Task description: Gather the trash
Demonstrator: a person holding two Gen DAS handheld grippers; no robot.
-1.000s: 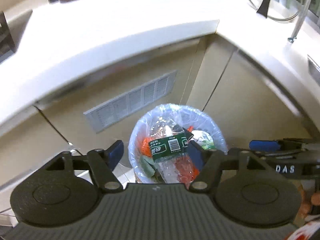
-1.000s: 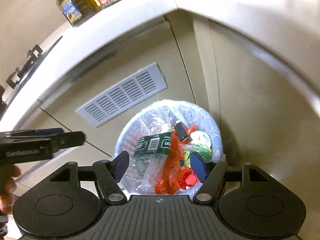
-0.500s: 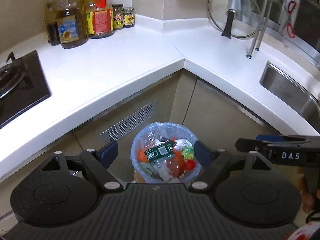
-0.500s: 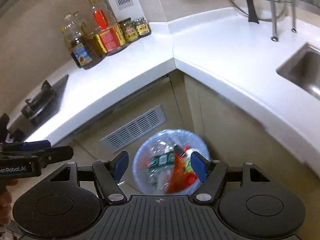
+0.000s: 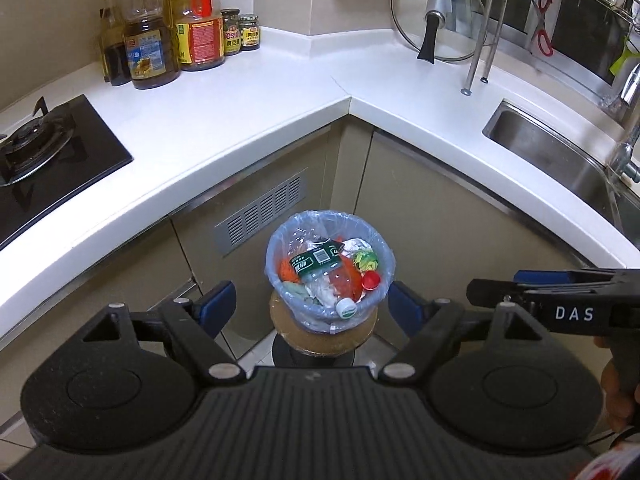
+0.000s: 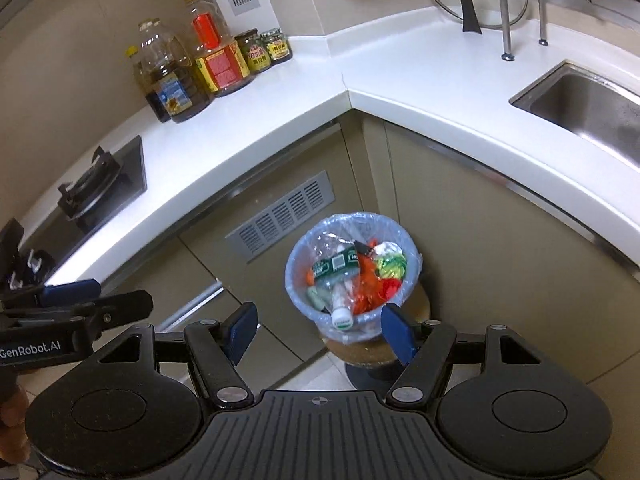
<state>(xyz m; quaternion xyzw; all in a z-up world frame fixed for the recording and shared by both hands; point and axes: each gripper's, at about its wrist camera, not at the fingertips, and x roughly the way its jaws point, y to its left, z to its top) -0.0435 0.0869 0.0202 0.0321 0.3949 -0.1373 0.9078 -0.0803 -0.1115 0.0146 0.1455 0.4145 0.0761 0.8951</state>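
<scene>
A kitchen corner fills the left wrist view: a white L-shaped counter (image 5: pixel 256 120) wraps round beige cabinet doors with a grey slatted vent (image 5: pixel 260 214). On the counter's left lies a black gas hob (image 5: pixel 44 156); amber oil bottles and small jars (image 5: pixel 176 36) stand against the back wall. To the right a glass pot lid with a black handle (image 5: pixel 438 20) leans upright, and a steel sink (image 5: pixel 560 156) is sunk into the counter. Below the corner, a small bin lined with a pale blue plastic bag (image 5: pixel 382 258) stands on a round brown stool (image 5: pixel 288 330). Inside it lie a crushed clear plastic bottle with a green label (image 5: pixel 318 262), orange and red wrappers and a red cap. The left tool (image 5: pixel 310 302) hangs above the bin with its blue-padded jaws having just spread wider, nothing between them. The right tool (image 5: pixel 560 304) juts in level from the right edge, a hand beneath it.

The right wrist view shows the same counter (image 6: pixel 280 120), hob (image 6: pixel 104 184), bottles (image 6: pixel 200 68), lid (image 6: pixel 468 4) and sink (image 6: pixel 592 104) from further right. The bagged bin (image 6: pixel 298 280) sits on the stool (image 6: pixel 420 308) below the corner, the green-labelled bottle (image 6: pixel 336 266) lying on top of the trash with its white cap toward the camera. The right tool (image 6: pixel 320 328) hangs over the bin, jaws apart and empty. The left tool (image 6: pixel 72 304) pokes in at the left edge.
</scene>
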